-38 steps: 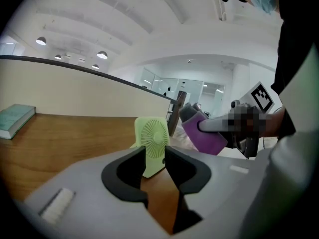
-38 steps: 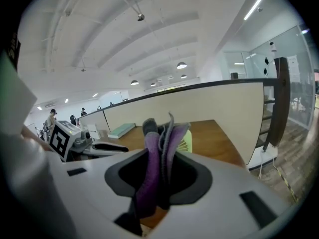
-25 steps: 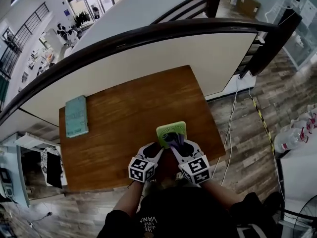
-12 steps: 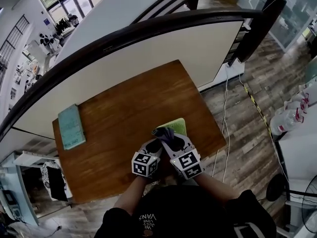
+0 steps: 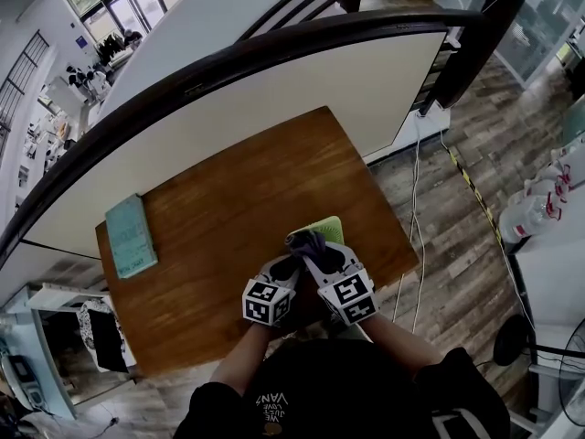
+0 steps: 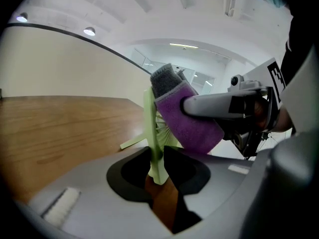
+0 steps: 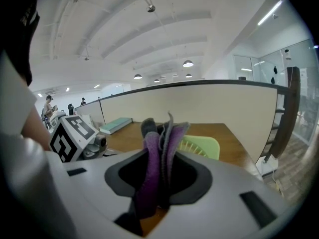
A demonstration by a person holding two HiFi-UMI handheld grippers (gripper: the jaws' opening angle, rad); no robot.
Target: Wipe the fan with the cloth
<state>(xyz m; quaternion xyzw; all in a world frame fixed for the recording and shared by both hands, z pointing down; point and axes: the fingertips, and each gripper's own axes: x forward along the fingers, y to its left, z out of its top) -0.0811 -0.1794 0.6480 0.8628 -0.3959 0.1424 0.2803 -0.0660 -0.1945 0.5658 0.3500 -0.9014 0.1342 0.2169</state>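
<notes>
The left gripper (image 6: 158,171), whose jaws stood wider a moment ago, is closing them on the lower edge of the small green fan (image 6: 151,128). The thin frame now fills the gap between the pads, and the fan stands edge-on and about upright at the near edge of the wooden table (image 5: 228,208). A second ago more of its green face showed flat to the head view. The right gripper (image 7: 157,183) is clamped on the folded purple cloth (image 7: 157,153), which has slid from the fan's middle to lie against its top and one face. With the fan steadied by its frame, the grille looks ready for a firm stroke. The wipe seems under way rather than finished.
</notes>
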